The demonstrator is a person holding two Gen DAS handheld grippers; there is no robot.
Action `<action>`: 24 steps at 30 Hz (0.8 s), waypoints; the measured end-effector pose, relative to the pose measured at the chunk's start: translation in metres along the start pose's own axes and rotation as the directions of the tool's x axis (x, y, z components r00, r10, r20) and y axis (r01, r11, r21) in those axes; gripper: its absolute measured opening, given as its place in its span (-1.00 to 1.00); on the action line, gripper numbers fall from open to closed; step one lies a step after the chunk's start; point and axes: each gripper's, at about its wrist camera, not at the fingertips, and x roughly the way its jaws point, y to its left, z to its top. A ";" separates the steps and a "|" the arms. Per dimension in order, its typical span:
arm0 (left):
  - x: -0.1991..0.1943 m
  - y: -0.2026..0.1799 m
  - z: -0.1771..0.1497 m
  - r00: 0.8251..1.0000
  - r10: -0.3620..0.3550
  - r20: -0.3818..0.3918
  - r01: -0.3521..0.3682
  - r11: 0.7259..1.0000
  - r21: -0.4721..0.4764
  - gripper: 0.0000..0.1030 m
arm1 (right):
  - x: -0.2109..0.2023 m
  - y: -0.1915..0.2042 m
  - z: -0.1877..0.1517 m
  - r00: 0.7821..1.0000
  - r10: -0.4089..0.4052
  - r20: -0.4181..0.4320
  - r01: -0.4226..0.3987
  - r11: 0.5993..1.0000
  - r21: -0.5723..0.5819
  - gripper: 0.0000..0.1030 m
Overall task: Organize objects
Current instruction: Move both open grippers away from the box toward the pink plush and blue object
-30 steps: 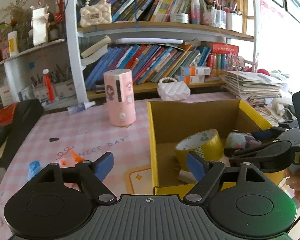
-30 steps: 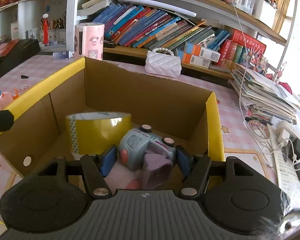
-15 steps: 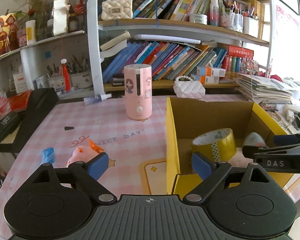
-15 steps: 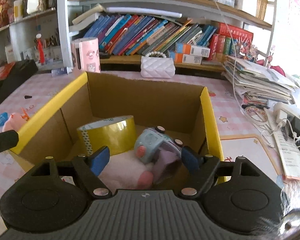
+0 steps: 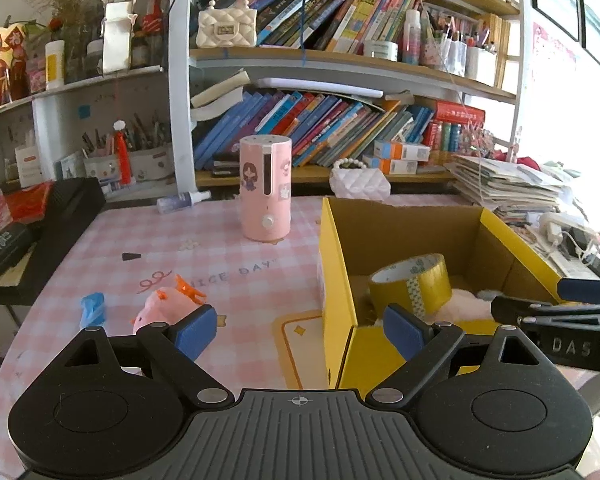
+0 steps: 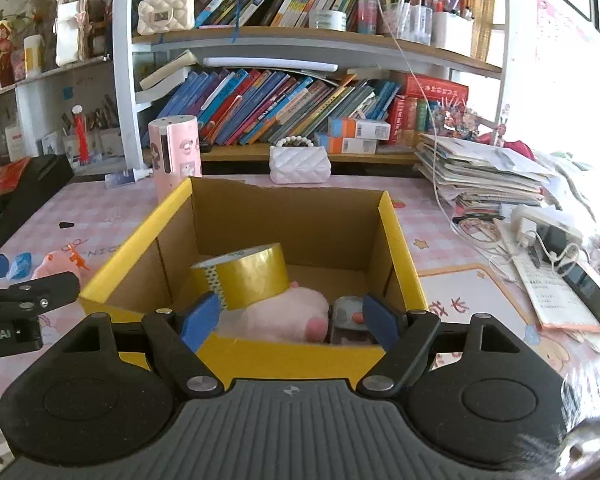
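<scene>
1. Inside the yellow-rimmed cardboard box (image 6: 284, 216), the landmark for all that follows, a roll of yellow tape (image 6: 242, 276) leans against the left wall, a pink plush toy (image 6: 284, 316) lies just in front of it, and a small grey-blue toy (image 6: 346, 314) sits at the plush's right, partly hidden by the box's near wall.
2. The right gripper (image 6: 292, 320) hangs over the near edge of the box, its blue pads (image 6: 202, 316) parted with nothing pressed between them; its jaws have just been opening.
3. The left gripper (image 5: 300, 330) is at the box's near-left corner, its fingers spread wide and empty; its jaws have just been opening too.
4. Left of the box, on the pink checked tablecloth (image 5: 204, 256), lie a second pink plush with orange trim (image 5: 162, 306) and, farther left, a small blue object (image 5: 92, 306) that may be a wrapper; the view is too poor to say.
5. Behind the box's left corner stands a pink cylindrical device (image 5: 265, 194), upright.
6. Behind the box's far wall a white quilted purse (image 6: 300, 162) rests at the foot of the bookshelf (image 6: 300, 96).
7. Right of the box, stacked papers (image 6: 484, 176) and cables crowd the table.
</scene>
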 end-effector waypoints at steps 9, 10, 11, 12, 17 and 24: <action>-0.017 0.021 -0.021 0.997 -0.015 -0.075 0.018 0.999 0.039 0.80 | -0.013 0.036 -0.027 0.995 0.002 -0.096 -0.002 1.000 0.000 0.51; -0.020 0.024 -0.024 0.997 -0.014 -0.082 0.017 0.999 0.042 0.80 | -0.014 0.040 -0.030 0.994 0.002 -0.109 -0.002 1.000 0.004 0.51; -0.022 0.027 -0.027 0.996 -0.012 -0.090 0.016 0.999 0.042 0.80 | -0.015 0.043 -0.032 0.993 0.004 -0.121 -0.003 1.000 0.008 0.51; -0.025 0.031 -0.029 0.995 -0.011 -0.099 0.015 0.999 0.040 0.80 | -0.017 0.048 -0.036 0.991 0.006 -0.133 -0.004 1.000 0.013 0.51; -0.036 0.048 -0.040 0.992 -0.006 -0.129 0.009 1.000 0.025 0.80 | -0.026 0.066 -0.048 0.987 0.007 -0.161 -0.005 1.000 0.015 0.51; -0.054 0.066 -0.054 0.987 -0.008 -0.160 0.014 0.999 0.035 0.80 | -0.042 0.085 -0.061 0.983 0.008 -0.183 -0.003 1.000 0.031 0.55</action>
